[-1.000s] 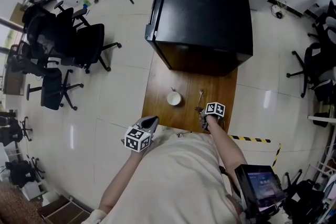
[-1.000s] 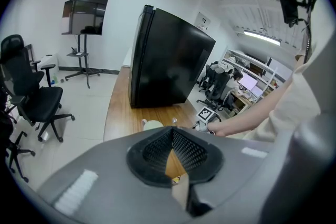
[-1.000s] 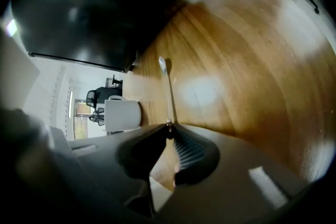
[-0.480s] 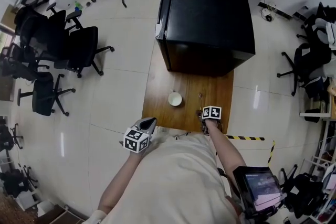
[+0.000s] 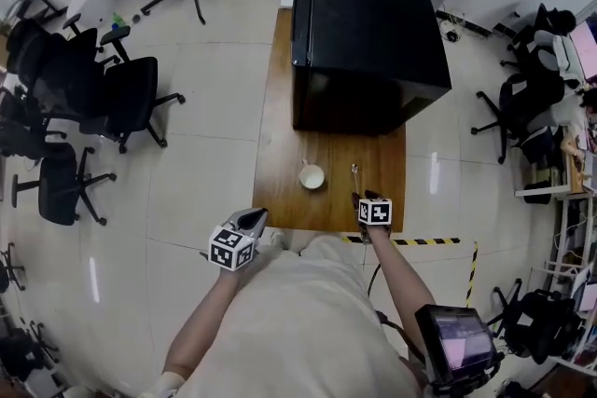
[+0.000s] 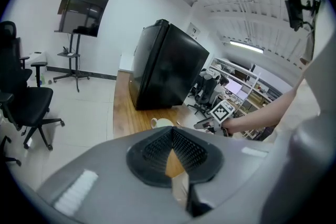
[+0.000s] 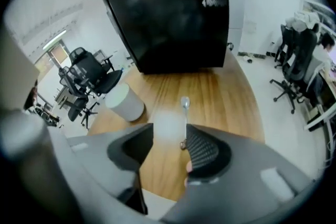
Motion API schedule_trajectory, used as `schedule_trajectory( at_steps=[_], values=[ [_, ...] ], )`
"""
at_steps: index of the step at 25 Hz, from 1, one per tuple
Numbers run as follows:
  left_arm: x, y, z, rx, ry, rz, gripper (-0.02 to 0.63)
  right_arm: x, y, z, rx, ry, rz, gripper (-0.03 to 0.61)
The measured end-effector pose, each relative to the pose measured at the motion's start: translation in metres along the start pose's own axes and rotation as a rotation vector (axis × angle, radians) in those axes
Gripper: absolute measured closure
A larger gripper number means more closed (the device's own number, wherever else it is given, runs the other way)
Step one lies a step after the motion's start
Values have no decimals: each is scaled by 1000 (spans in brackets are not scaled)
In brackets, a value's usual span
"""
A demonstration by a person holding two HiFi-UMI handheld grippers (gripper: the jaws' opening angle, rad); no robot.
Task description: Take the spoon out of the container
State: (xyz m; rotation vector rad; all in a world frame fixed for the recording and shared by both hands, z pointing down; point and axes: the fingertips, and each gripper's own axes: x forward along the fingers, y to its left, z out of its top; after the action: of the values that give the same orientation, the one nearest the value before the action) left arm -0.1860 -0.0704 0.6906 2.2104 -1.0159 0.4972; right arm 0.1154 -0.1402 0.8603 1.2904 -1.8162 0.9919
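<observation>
The spoon is out of the white container and lies flat on the wooden table. It is close to the right edge, with its bowl toward the far end and its handle running back toward the near right corner. The container stands upright, apart from the spoon on its left, about midway across the near half of the table. The head view shows its inside too small to read.

The right tool hangs over the near right corner with its jaws spread wide, and they have just been opening. Neither pad presses on anything. In the right gripper view the spoon's handle runs down beside the right pad, which cuts off its end. That view is soft, and a pale smear between the jaws hides some of the wood.

The left tool is off the near left corner, above the floor, with its pad tips pressed together on nothing. Its own body cuts off the lower part of the container in the left gripper view.

A black cabinet fills the far end of the table. The person's torso hides part of the near edge.
</observation>
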Motion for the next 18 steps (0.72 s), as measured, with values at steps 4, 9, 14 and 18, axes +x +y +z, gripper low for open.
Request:
schedule_trajectory(
  at_steps=[4,9,14,18],
  values=[
    [-21,32,-1,-6,-26,-8,614,-34,18,9,38,-120,-13,393],
    [-31,62,-6,-33,-29,-19,614,-83,35,15,33,-207,-46,414],
    [-36,75,-10,-49,-34,-25,614,-123,53,27,26,-286,-58,428],
    [-34,72,-17,-39,-20,-35,614,-145,67,38,9,-340,-45,428]
  ],
)
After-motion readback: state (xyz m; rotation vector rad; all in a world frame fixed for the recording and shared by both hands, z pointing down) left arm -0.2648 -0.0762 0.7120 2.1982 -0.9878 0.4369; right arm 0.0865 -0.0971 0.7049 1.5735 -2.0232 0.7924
